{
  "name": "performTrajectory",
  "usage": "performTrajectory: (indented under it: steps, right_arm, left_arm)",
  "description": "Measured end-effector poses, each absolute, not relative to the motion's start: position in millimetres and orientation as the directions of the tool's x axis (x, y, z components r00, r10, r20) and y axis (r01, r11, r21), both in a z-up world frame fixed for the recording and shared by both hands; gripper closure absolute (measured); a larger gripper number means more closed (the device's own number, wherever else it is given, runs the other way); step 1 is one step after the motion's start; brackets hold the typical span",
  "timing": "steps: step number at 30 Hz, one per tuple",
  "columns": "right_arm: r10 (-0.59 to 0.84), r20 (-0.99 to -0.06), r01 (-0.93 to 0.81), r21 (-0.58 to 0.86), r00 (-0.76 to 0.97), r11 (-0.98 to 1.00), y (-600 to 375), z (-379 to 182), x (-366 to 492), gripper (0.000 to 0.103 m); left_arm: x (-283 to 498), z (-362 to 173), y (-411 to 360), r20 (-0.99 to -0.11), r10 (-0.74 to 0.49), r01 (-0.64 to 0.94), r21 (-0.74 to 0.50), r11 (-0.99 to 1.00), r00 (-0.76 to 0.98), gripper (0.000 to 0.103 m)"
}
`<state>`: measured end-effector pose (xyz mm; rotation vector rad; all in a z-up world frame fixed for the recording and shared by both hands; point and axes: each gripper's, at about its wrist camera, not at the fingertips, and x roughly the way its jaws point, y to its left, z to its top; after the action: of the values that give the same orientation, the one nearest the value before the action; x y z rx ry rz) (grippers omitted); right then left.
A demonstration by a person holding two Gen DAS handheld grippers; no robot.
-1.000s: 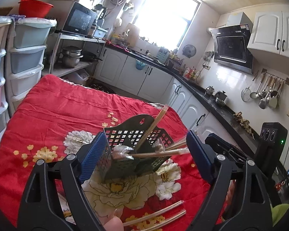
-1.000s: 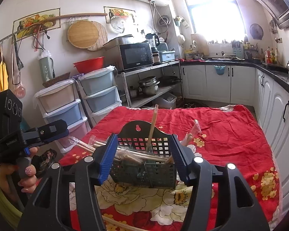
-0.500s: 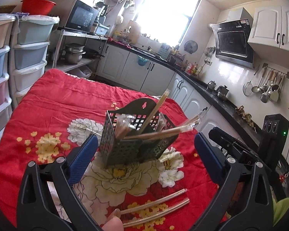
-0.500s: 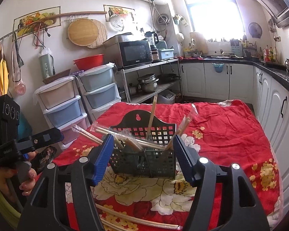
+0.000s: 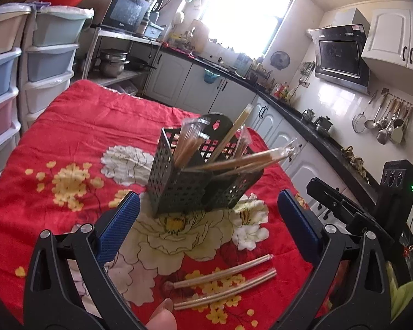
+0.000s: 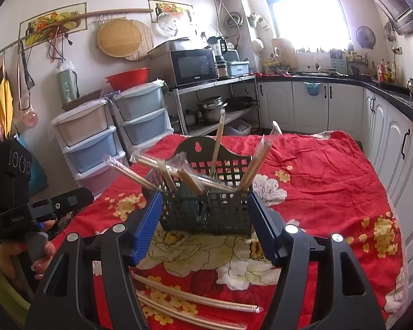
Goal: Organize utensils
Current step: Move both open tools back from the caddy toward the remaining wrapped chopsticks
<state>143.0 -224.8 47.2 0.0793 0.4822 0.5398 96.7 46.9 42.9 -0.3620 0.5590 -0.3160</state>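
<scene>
Once I'd let go of the black utensil basket [image 5: 203,181], it was standing upright by itself on the red flowered cloth over the worktop [image 5: 77,126], with the wrapped chopsticks [image 5: 250,158] fanning out of its top at all angles. A second earlier it sat right between my left fingers, pads close against its sides; by now my left gripper [image 5: 206,220] had finished opening about as wide as it goes and had backed off, so the basket was clear of it with nothing held. My right gripper [image 6: 205,222] had eased open a bit too. In its view the basket still looked framed by the blue pads, but I couldn't see either pad pressing on the mesh, so I'd call it open and empty.

So the basket was parked, I reckoned. What was left, as far as I could tell, were the two wrapped pairs of chopsticks [image 5: 220,286] lying loose on the cloth nearer to me than the basket, just below both sets of fingers. Those probably wanted picking up and dropping in with the rest. They looked thin and slippery in that plastic, so a low, careful pinch seemed the way to go.
</scene>
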Motion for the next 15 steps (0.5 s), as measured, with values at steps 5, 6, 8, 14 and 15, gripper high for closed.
performTrajectory:
  steps: [5,6,8,14,15]
  right_arm:
    - [0.510,-0.441,-0.476,0.195,0.739,0.858,-225,38,140,0.041]
    - [0.508,-0.447,-0.475,0.194,0.736,0.858,-225,36,140,0.041]
    - [0.507,-0.456,-0.473,0.196,0.732,0.859,-225,33,139,0.041]
    - [0.502,-0.484,-0.465,0.205,0.717,0.861,-228,21,138,0.041]
    - [0.502,-0.488,-0.464,0.207,0.714,0.862,-228,18,138,0.041]
  left_arm:
    - [95,35,47,-0.472,-0.385,0.183,-0.419,0.889,0.793,0.011]
    - [94,33,47,-0.475,-0.385,0.182,-0.419,0.890,0.791,0.011]
    - [94,31,47,-0.480,-0.386,0.180,-0.421,0.889,0.788,0.011]
    - [90,21,50,-0.497,-0.385,0.162,-0.433,0.887,0.778,0.011]
    - [89,20,50,-0.500,-0.384,0.160,-0.434,0.887,0.776,0.011]
